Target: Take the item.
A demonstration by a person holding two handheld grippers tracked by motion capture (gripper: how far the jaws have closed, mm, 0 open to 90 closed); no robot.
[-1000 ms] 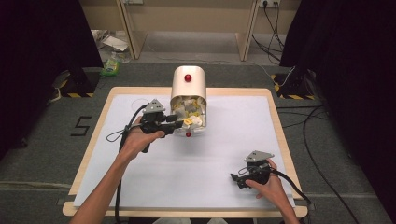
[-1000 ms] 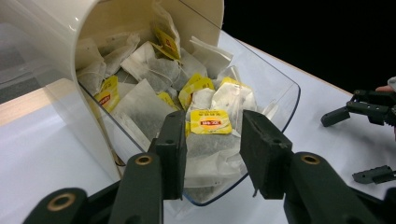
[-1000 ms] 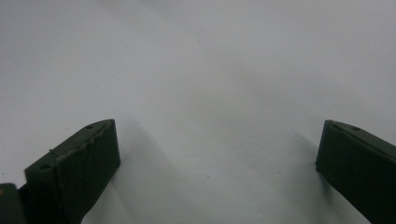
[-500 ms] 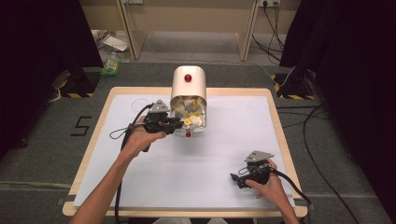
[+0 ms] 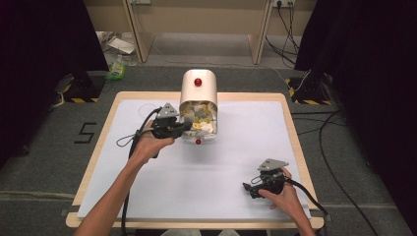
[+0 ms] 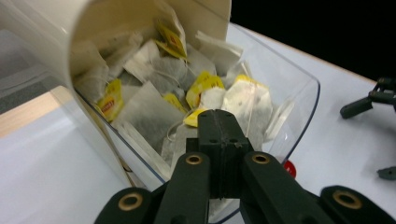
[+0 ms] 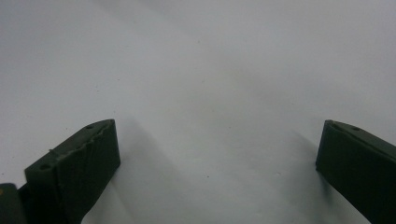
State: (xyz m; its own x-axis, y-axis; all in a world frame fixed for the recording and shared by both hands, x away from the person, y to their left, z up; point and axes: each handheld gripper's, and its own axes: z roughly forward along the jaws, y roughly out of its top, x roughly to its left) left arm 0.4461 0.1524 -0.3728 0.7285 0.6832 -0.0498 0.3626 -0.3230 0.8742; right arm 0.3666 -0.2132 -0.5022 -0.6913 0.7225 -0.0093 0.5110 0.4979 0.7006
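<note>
High view: a person is sitting at a wooden table (image 5: 290, 118) covered by a white sheet (image 5: 206, 172), both forearms reaching in from the bottom edge. A cream dispenser (image 5: 198, 93) with a red knob is standing at the table's far middle, its clear front tray (image 5: 199, 129) packed with tea bags (image 5: 199, 115). The left gripper (image 5: 183, 127) is reaching into that tray from the left side, its tip among the bags. The right gripper (image 5: 250, 190) is resting on the sheet near the front right corner, well apart from the dispenser.

Left gripper view: the left gripper (image 6: 219, 123) is pointing into the clear tray (image 6: 299, 116), its two black jaws pressed together with no gap between them; whether a bag is pinched there cannot be told. Tea bags (image 6: 149, 109) with yellow tags are lying heaped just beyond the tip, under the cream dispenser's (image 6: 56, 37) hood. The other gripper (image 6: 371, 100) is sitting on the sheet at the far right.

Right gripper view: the right gripper (image 7: 217, 144) is hovering low over the bare white sheet (image 7: 201, 70), its jaws spread wide apart, nothing between them.
</note>
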